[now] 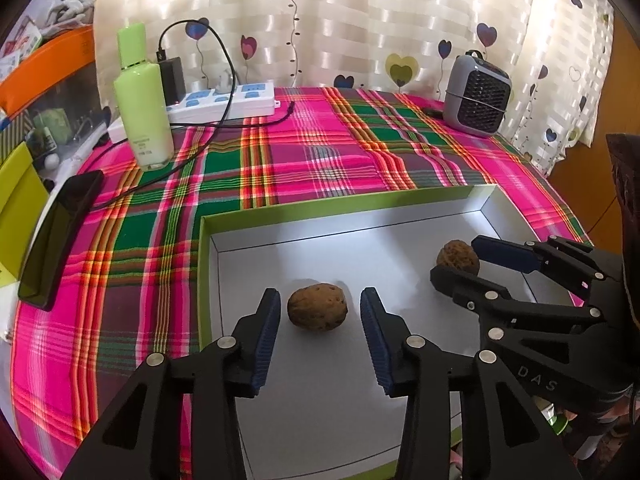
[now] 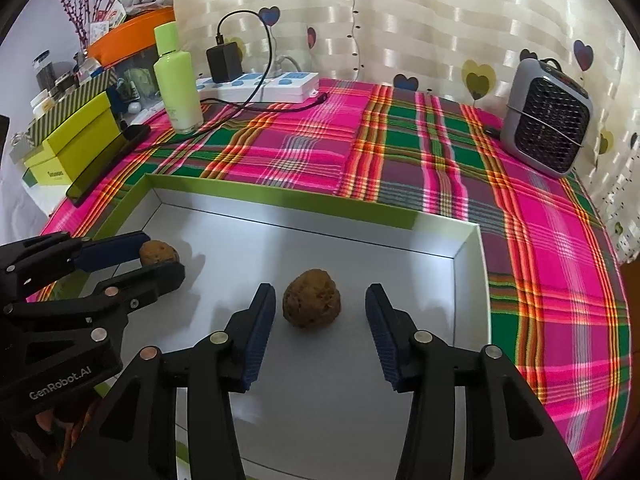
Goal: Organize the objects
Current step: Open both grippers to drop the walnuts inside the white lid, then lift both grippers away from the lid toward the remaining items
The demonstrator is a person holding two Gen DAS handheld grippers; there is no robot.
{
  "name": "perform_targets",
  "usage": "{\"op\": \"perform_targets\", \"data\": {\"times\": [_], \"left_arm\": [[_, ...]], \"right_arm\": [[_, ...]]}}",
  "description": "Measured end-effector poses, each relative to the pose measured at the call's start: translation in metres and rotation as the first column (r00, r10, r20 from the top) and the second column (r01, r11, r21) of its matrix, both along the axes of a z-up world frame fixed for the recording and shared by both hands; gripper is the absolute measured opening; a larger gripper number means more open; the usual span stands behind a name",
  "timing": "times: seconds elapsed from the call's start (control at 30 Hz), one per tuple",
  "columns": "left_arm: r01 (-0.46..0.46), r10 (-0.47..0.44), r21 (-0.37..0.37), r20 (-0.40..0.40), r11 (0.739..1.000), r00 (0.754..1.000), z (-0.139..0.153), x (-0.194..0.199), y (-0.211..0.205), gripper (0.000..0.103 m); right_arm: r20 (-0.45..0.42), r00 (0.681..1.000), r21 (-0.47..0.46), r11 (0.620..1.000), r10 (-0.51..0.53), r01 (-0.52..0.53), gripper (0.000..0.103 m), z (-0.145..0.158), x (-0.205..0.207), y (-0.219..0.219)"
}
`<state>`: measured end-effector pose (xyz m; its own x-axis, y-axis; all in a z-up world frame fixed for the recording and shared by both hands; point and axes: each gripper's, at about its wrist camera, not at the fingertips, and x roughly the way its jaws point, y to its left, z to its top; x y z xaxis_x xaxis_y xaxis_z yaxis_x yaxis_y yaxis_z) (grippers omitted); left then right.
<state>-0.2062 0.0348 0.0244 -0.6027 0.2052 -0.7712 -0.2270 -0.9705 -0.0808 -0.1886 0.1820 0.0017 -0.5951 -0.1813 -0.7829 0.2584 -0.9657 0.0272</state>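
Two hand-held grippers work inside a shallow green-edged box (image 1: 205, 264) on a plaid-covered worktop (image 1: 304, 152). Nearest the left wrist camera, the left gripper (image 1: 320, 308) stands wide open, its ribbed blue pads on either side of a walnut (image 1: 317, 306) that rests on the box's pale floor; gaps show on both sides, so nothing is held. The right gripper (image 2: 320, 306) is likewise spread wide around a second walnut (image 2: 312, 299) further along the same floor, clear of both pads. In the left camera's view the right gripper's fingers also bracket that second walnut, though whether they touch it cannot be told from that angle.

Both walnuts look small, hard, light and pitted. Being rounded, they would likely roll or squirt sideways under an off-centre squeeze; the safest hold appears to be across the widest middle, pads square to the shell, with moderate pressure so the shell does not crack.

Beyond the box, the plaid cloth runs back to a green bottle (image 1: 142, 100), a white power strip (image 1: 224, 102) carrying a black charger (image 1: 172, 78) and cable, and a dark phone (image 1: 60, 236) near the left edge. A small grey fan (image 1: 478, 96) sits at the far right before a heart-print curtain (image 1: 360, 20).
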Motion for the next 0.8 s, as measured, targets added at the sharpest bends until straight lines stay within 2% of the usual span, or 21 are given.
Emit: {"op": "perform_targets", "data": {"times": [0.47,0.8], "left_arm": [[-0.001,0.001,0.008,-0.042,1.000,0.999,0.013,0.024,0.000,0.043],[-0.010,0.011,0.027,-0.066,1.000,0.998,0.020,0.049,-0.002,0.043]], "right_arm": [[-0.021,1.000,-0.018,1.000,-0.015,0.015,0.048,0.009,0.018,0.001],[-0.059,0.998,-0.044,0.998,-0.036,0.033,0.048,0.021,0.046,0.006]]}}
